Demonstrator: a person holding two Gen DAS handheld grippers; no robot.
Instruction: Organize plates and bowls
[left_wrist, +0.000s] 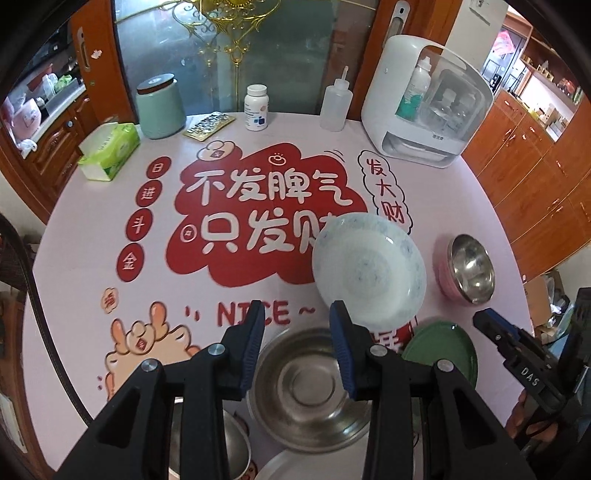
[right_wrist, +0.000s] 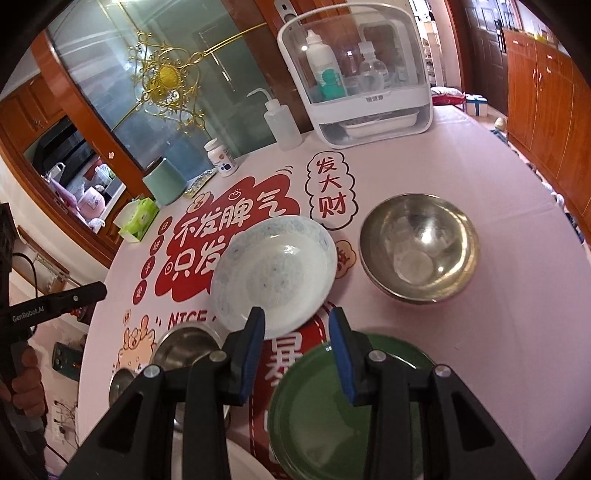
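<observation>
Hovering with both grippers (left_wrist: 297, 332) (right_wrist: 297, 332) parted and empty, white bowl (left_wrist: 369, 266) (right_wrist: 275, 271) lying just beyond the fingertips, green plate (right_wrist: 332, 406) sitting beneath the right.

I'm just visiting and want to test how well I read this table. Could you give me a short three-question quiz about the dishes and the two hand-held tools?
1. True or false: the left tool is holding the white patterned bowl.
2. What colour is the flat plate under the right tool? A) green B) yellow C) black
3. Fill in: the steel bowl near the clear-fronted cabinet has a ____ outside, as the left wrist view shows.

Key:
1. False; both tools are open with nothing between the fingers, and the bowl rests on the tablecloth.
2. A
3. Pink
</observation>
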